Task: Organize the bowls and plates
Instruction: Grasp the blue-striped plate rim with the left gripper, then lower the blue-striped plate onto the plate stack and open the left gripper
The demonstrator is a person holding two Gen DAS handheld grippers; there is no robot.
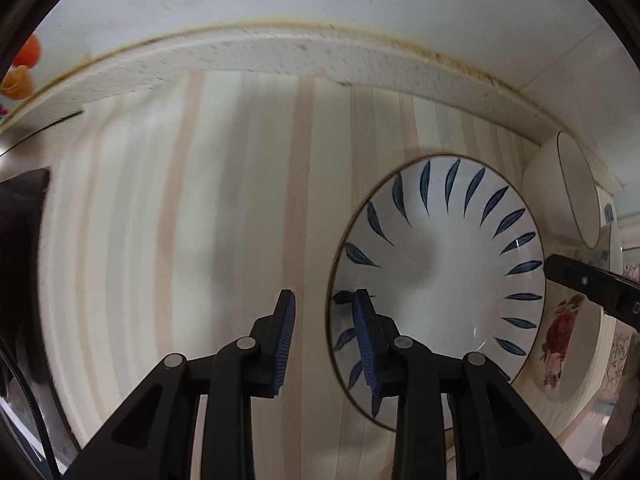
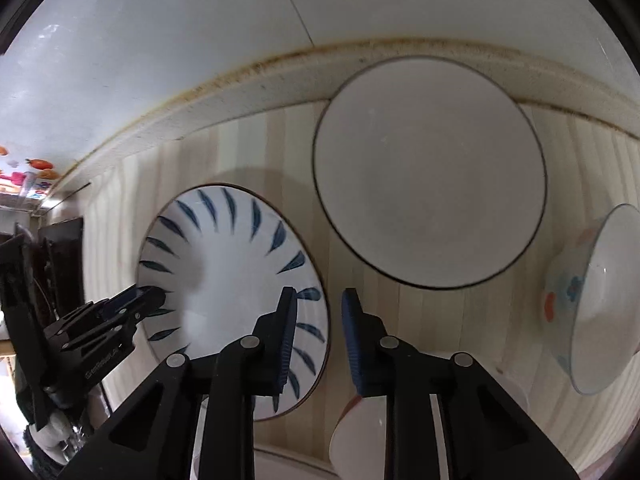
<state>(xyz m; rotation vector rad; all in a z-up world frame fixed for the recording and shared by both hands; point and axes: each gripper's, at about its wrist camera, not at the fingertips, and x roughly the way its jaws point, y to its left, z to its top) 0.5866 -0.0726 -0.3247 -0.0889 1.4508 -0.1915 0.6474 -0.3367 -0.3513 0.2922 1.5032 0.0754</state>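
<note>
Here the blue-leaf bowl (image 1: 438, 280) sits upright on the pale striped wooden surface (image 1: 200, 220), and serves as the landmark for everything else. The left gripper (image 1: 325, 312) straddles its near-left rim, one finger inside the bowl and one outside, jaws spread with a clear gap and not pressing the rim. The right gripper (image 2: 319, 308) straddles the opposite rim of the blue-leaf bowl (image 2: 236, 292) in the same way, jaws likewise spread, gripping nothing. Beyond the bowl on its right, close to the speckled back ledge (image 2: 260, 88), stands a plain white bowl (image 2: 430, 172) with a thin dark rim. Farther right, a clear glass bowl (image 2: 592, 300) with orange and blue flower marks is tilted. A flower-printed plate (image 1: 568, 340) lies just beside the blue-leaf bowl's right edge.
</note>
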